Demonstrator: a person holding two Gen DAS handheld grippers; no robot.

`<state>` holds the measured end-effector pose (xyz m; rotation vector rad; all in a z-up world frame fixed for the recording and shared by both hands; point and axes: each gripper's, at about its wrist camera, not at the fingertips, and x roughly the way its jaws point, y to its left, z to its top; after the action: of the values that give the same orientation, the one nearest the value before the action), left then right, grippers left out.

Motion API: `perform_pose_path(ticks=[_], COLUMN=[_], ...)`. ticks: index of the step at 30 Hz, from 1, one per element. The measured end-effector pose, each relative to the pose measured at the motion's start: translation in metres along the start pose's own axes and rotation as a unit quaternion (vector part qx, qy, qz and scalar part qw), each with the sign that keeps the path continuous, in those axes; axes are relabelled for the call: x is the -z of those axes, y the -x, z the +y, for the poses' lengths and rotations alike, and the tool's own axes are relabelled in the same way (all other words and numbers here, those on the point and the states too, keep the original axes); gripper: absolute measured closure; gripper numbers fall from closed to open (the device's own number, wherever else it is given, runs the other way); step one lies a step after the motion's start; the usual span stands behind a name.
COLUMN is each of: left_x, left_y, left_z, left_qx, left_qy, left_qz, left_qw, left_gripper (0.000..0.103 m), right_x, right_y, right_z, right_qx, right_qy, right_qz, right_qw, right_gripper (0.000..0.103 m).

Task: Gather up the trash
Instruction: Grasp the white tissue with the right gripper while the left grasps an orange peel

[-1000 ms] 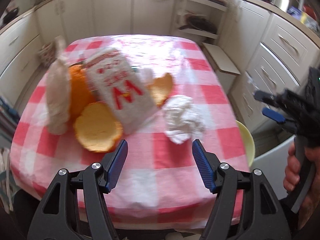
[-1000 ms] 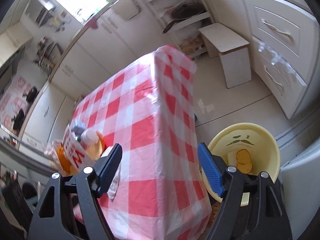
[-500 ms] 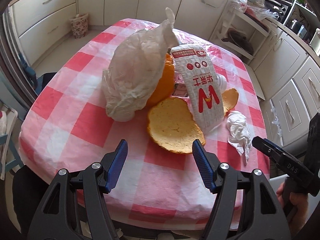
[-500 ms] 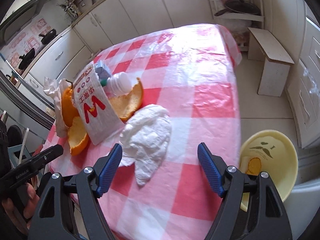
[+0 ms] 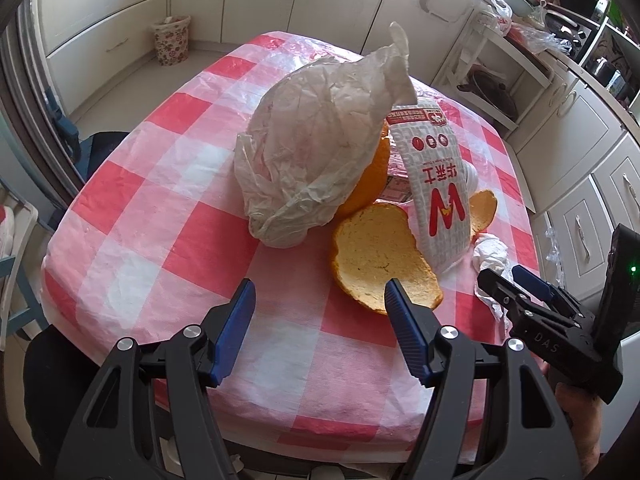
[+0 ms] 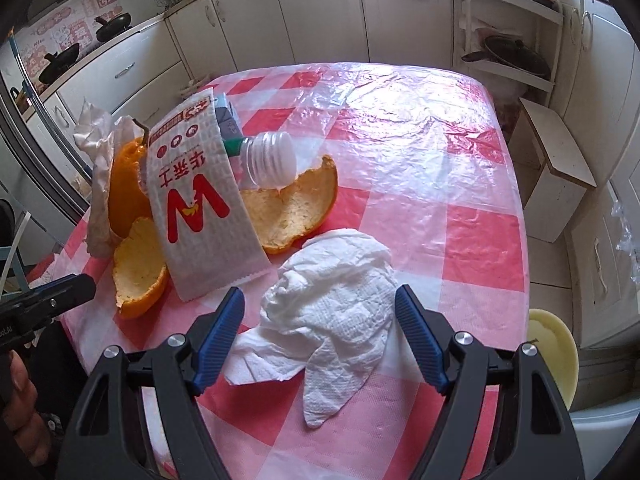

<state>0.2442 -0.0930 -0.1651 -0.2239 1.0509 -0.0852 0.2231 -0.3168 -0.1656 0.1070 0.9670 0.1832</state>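
Observation:
Trash lies piled on the red-checked table [image 5: 168, 184]: a crumpled plastic bag [image 5: 316, 152], a white wrapper with a red W [image 5: 438, 184], orange peels [image 5: 380, 260] and a white tissue [image 6: 336, 304]. In the right wrist view a clear plastic bottle [image 6: 268, 158] rests on a peel [image 6: 296, 208] behind the wrapper [image 6: 200, 200]. My left gripper [image 5: 320, 294] hangs open above the near table edge, short of the big peel. My right gripper [image 6: 318, 300] stands open with the tissue lying between and below its fingers, no pad pressing on it. The right gripper [image 5: 516, 280] also shows at the right of the left view.
A yellow bin [image 6: 556, 356] stands on the floor beside the table at the lower right. White kitchen cabinets [image 5: 104, 16] ring the room. A small floral waste basket [image 5: 172, 40] sits on the floor beyond the table, and a white step stool [image 6: 560, 164] stands to the right.
Both grippers swung in over the table and rolled level. The trash pile now sits nearer the left gripper, and the tissue has come between the right gripper's fingers. Both jaws stayed equally wide.

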Motion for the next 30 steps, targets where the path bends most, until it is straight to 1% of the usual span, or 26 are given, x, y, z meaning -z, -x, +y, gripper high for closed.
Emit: perform_pose_path(ticks=[2,3,4,5,6,7,10,14,17,18,19,20,21,22,23,25,27,30], left_x=[0.001,0.002,0.003,0.004,0.005,0.006,0.007,0.004,-0.001,-0.003,-0.005,-0.007,-0.009,-0.01,-0.01,-0.011,-0.009,-0.006], left_y=[-0.002,-0.002,-0.003,-0.004,-0.005,-0.007,-0.012,-0.023,-0.033,-0.034,-0.037,-0.038,-0.04,-0.042,-0.044,-0.041,-0.036,-0.027], left_z=[0.0,0.0,-0.002,-0.003,-0.005,-0.007,-0.011,-0.015,-0.018,-0.02,-0.022,-0.024,-0.025,-0.027,-0.028,-0.028,-0.031,-0.032], left_qx=[0.002,0.003,0.004,0.006,0.007,0.008,0.012,0.019,0.016,0.013,0.01,0.01,0.01,0.006,0.012,0.014,0.012,0.018], left_qy=[0.0,-0.001,-0.003,-0.005,-0.006,-0.008,-0.008,0.002,0.016,0.018,0.018,0.017,0.016,0.012,0.013,0.013,0.001,-0.008], left_qz=[0.002,0.003,0.005,0.006,0.008,0.01,0.015,0.02,0.021,0.017,0.017,0.017,0.018,0.021,0.024,0.019,0.014,0.012], left_qw=[1.0,1.0,1.0,1.0,0.9999,0.9999,0.9998,0.9996,0.9995,0.9996,0.9997,0.9997,0.9997,0.9997,0.9996,0.9996,0.9998,0.9997], left_gripper=[0.039,0.039,0.039,0.039,0.039,0.039,0.039,0.039,0.04,0.046,0.048,0.058,0.072,0.081,0.089,0.092,0.095,0.096], right_x=[0.0,-0.001,0.0,-0.001,-0.001,-0.001,0.001,0.002,0.003,0.003,0.003,0.003,0.003,0.004,0.004,0.005,0.005,0.006], right_y=[-0.002,-0.002,-0.002,-0.002,-0.002,-0.002,0.001,0.008,0.013,0.013,0.015,0.015,0.016,0.018,0.02,0.023,0.028,0.036], right_z=[0.005,0.005,0.007,0.007,0.006,0.005,0.002,-0.001,-0.004,-0.005,-0.005,-0.005,-0.006,-0.006,-0.008,-0.014,-0.02,-0.029], right_qx=[0.006,0.005,0.006,0.004,-0.003,-0.012,-0.021,-0.023,-0.024,-0.024,-0.025,-0.025,-0.025,-0.025,-0.026,-0.029,-0.031,-0.038], right_qy=[0.011,0.015,0.02,0.023,0.022,0.016,0.01,0.006,0.006,0.006,0.006,0.006,0.006,0.005,0.003,-0.004,-0.016,-0.036], right_qz=[-0.002,-0.003,-0.003,-0.002,0.001,0.004,0.003,-0.003,-0.005,-0.006,-0.007,-0.007,-0.009,-0.01,-0.011,-0.014,-0.018,-0.027], right_qw=[1.0,1.0,1.0,1.0,1.0,1.0,1.0,1.0,1.0,1.0,1.0,1.0,1.0,1.0,1.0,0.999,0.999,0.998], right_gripper=[0.031,0.04,0.054,0.061,0.073,0.08,0.084,0.085,0.085,0.085,0.085,0.085,0.085,0.085,0.085,0.085,0.085,0.085])
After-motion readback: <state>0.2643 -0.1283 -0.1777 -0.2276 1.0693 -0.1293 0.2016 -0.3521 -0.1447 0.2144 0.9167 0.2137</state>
